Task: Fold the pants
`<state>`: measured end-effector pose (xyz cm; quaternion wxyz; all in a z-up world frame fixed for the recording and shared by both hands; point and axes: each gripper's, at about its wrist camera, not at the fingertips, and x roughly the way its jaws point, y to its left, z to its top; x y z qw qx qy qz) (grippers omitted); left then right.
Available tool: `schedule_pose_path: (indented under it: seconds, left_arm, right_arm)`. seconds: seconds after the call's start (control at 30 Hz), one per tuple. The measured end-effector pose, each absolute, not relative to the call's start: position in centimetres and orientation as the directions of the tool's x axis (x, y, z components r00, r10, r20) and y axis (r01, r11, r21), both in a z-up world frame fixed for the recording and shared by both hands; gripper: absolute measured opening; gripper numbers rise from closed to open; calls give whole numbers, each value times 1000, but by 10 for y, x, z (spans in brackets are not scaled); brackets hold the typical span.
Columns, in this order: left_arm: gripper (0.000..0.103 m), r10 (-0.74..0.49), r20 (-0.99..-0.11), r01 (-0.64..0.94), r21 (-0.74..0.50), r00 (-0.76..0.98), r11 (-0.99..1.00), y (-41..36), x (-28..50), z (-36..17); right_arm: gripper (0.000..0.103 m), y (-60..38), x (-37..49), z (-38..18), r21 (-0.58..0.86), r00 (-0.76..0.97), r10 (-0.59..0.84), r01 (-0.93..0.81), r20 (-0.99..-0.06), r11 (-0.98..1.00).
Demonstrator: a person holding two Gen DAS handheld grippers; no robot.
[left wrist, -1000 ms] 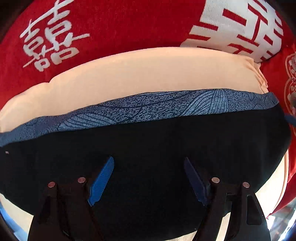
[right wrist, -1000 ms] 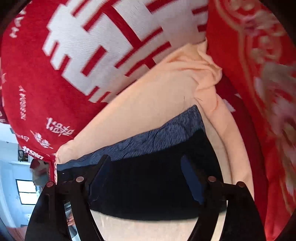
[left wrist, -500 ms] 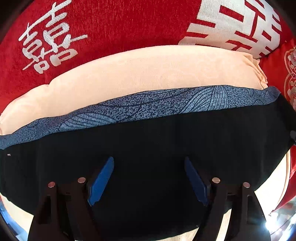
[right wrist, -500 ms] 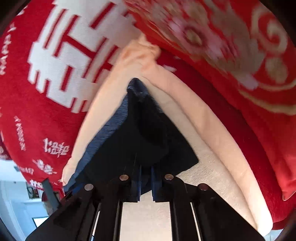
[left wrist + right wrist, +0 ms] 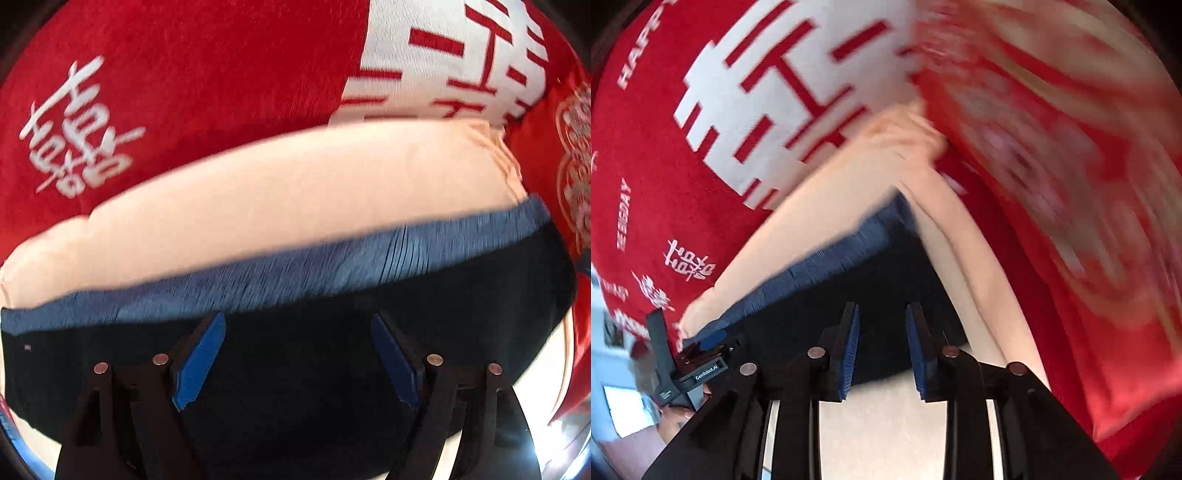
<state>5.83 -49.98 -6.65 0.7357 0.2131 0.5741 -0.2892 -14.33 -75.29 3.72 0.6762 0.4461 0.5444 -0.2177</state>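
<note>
The folded dark navy pants (image 5: 314,387), with a blue patterned band (image 5: 288,273) running along their far edge, lay flat on a pale peach cushion (image 5: 295,192) of soft fabric. Behind the cushion stood a red plush pillow with white characters (image 5: 184,74), and to its right a red pillow with a gold and pink ornament (image 5: 576,166).

In the left wrist view, the left gripper (image 5: 297,363) hung over the dark cloth pointing steeply down, its blue-padded fingers (image 5: 199,362) standing wide and easing wider — the pants lay beneath the gap, and neither pad pressed on the fabric. The picture was blurred along the patterned band.

In the right wrist view, the right gripper (image 5: 882,350) hovered near the right end of the pants (image 5: 886,280), where the blue band (image 5: 820,266) met the corner beside the cushion's (image 5: 849,184) gathered seam. Its jaws stood only a narrow way apart and were opening; the blue pads (image 5: 851,350) had no cloth pinched between them, the pants' near edge showing just beyond the tips. Cream cushion surface (image 5: 879,424) showed between the finger bases. The ornamented red pillow (image 5: 1052,184) on the right was heavily smeared. At the lower left of that view the dark body of the left gripper (image 5: 683,369) appeared, held in a hand (image 5: 674,421).
</note>
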Motion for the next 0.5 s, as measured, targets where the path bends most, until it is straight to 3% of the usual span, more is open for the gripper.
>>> schedule_pose_path:
  seconds: [0.17,0.23,0.33,0.43,0.5]
  left_arm:
    - [82,-161,-969,646,-3,186,764,-528,76,-80]
    - [82,-149,-972,641,3,182,767,-526,75,-89]
    - [83,-175,-967,631,-20,185,775,-515,72,-87]
    - [83,-159,-968,653,5,192,757,-511,65,-83]
    - [83,-143,-972,657,16,187,753,-508,62,-80]
  right_arm:
    - [36,-759,-92,-15,326,238,224,729,-945,602]
    - [32,-761,-90,-32,276,196,195,718,-961,639]
    - [17,-769,-101,-25,241,207,128,743,-970,624]
    - [17,-775,-114,-16,251,225,115,794,-968,554]
    - [23,-771,-121,-5,267,239,123,808,-963,525]
